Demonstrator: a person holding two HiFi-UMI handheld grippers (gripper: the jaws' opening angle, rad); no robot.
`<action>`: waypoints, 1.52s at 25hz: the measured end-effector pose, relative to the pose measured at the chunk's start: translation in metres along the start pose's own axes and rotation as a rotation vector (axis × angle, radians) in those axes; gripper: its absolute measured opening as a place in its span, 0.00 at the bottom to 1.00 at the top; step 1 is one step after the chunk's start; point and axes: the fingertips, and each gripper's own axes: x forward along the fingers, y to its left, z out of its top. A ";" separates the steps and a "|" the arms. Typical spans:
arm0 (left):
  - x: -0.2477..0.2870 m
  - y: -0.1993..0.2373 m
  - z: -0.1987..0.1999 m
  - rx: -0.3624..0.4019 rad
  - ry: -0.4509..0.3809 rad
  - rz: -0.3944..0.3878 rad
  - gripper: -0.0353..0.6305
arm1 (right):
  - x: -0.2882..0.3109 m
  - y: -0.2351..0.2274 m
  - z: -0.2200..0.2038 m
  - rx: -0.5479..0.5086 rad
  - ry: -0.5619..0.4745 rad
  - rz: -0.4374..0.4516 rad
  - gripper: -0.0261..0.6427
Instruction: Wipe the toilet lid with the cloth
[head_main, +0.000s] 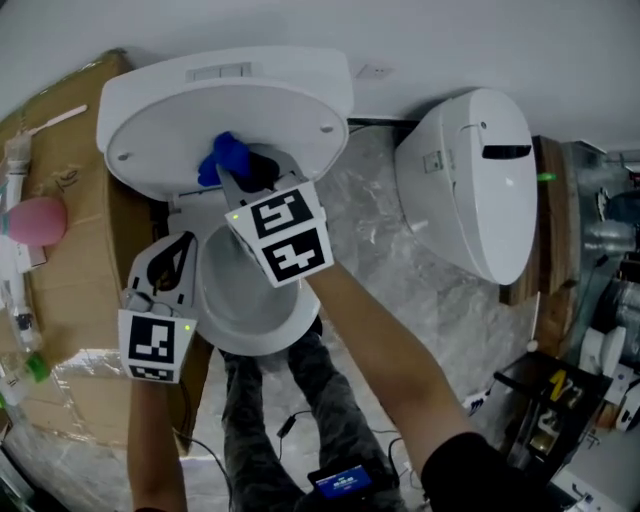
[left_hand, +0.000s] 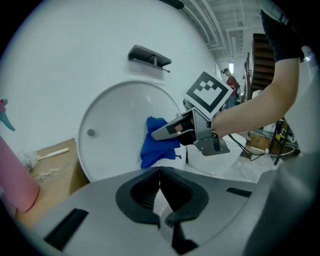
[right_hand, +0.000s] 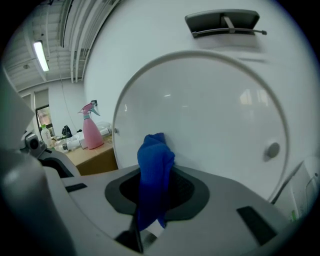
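Note:
The white toilet lid (head_main: 170, 120) stands raised against the wall, its underside facing me. My right gripper (head_main: 236, 176) is shut on a blue cloth (head_main: 226, 156) and holds it against the lower middle of the lid. From the right gripper view the cloth (right_hand: 154, 170) bunches up between the jaws of the right gripper (right_hand: 156, 186), in front of the lid (right_hand: 210, 110). My left gripper (head_main: 184, 243) hangs shut and empty over the left rim of the bowl (head_main: 250, 320). The left gripper view shows this left gripper (left_hand: 160, 172) closed, with the cloth (left_hand: 156, 142) and lid (left_hand: 115, 125) beyond it.
A cardboard box (head_main: 70, 280) with a pink spray bottle (head_main: 35, 220) and small items stands left of the toilet. A second white toilet (head_main: 480, 180) sits to the right. A dark flush plate (right_hand: 223, 22) is on the wall above the lid. Cables lie on the floor.

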 end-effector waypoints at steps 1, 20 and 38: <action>0.005 -0.006 0.003 -0.015 -0.004 -0.011 0.07 | -0.007 -0.010 -0.002 0.001 -0.002 -0.013 0.17; 0.068 -0.078 0.018 -0.064 0.047 -0.072 0.07 | -0.072 -0.129 -0.055 0.100 0.034 -0.152 0.17; 0.039 -0.012 -0.024 -0.176 0.068 0.069 0.07 | 0.004 -0.066 -0.098 0.128 0.174 -0.093 0.17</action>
